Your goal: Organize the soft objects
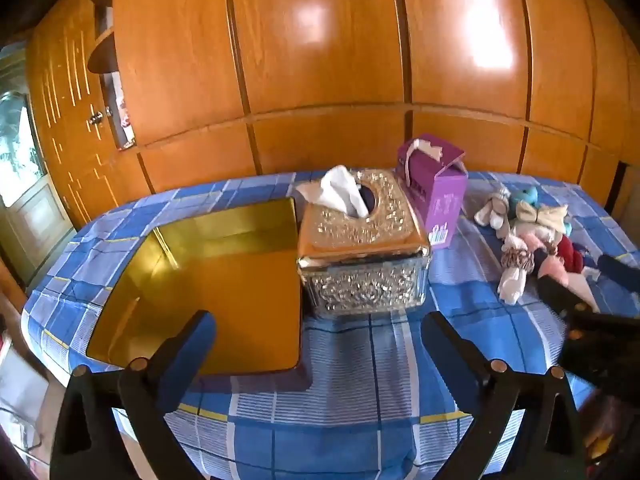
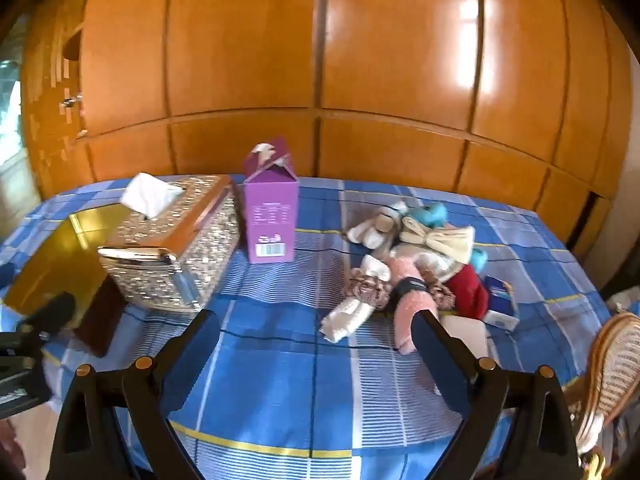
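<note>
A pile of soft things (image 2: pixel 416 264) lies on the blue checked cloth: a small plush dog, a cream bow, a pink fuzzy sock, scrunchies, a red piece. In the left wrist view the same pile (image 1: pixel 532 244) sits at the right. A shallow gold tray (image 1: pixel 208 280) rests empty at the left. My left gripper (image 1: pixel 316 344) hovers open over the cloth in front of the tray and tissue box, holding nothing. Just short of the pile, my right gripper (image 2: pixel 316 342) stands open, its right finger (image 2: pixel 436 344) overlapping the pink sock in the picture.
An ornate silver and gold tissue box (image 1: pixel 360 248) stands right of the tray, with a purple carton (image 1: pixel 436 188) behind it. A wooden wardrobe (image 1: pixel 320 60) backs the table. A wicker chair (image 2: pixel 612 368) stands at the right edge. The other gripper shows dark at the frame edge (image 1: pixel 600 320).
</note>
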The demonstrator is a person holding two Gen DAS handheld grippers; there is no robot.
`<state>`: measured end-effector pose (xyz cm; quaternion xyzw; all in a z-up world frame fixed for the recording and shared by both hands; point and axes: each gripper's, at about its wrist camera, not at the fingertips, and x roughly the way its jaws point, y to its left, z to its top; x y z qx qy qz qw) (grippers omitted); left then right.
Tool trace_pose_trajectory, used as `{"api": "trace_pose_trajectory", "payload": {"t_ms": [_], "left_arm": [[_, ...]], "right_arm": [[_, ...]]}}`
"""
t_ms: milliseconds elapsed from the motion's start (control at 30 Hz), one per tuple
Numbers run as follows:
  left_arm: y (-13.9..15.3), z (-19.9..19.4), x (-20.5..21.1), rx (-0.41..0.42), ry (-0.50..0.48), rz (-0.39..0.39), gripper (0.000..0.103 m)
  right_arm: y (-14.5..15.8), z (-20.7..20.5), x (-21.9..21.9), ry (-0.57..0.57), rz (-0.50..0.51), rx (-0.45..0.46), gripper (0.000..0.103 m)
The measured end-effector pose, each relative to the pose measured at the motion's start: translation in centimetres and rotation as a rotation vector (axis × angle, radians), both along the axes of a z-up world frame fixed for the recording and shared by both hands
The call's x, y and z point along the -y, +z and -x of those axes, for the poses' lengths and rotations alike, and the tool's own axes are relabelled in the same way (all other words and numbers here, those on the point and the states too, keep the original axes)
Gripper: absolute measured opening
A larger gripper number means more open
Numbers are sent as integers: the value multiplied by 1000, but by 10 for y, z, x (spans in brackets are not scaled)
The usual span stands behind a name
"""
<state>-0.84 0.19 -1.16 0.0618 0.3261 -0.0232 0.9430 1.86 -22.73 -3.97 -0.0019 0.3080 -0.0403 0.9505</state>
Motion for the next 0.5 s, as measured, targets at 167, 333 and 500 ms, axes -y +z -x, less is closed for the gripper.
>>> {"api": "trace_pose_trajectory", "payload": {"t_ms": [167,333,500], "left_arm": [[-2,-4,-1,-7,15,-8,103],[-2,-7,-13,-14,46,13,103],[-8,-9,-23,-34,49,22,103]], "right_arm": [[24,24,-14,11,4,22,98],[22,27,-28,55,-2,-8,98],[34,30,-18,125,36,40,98]]}}
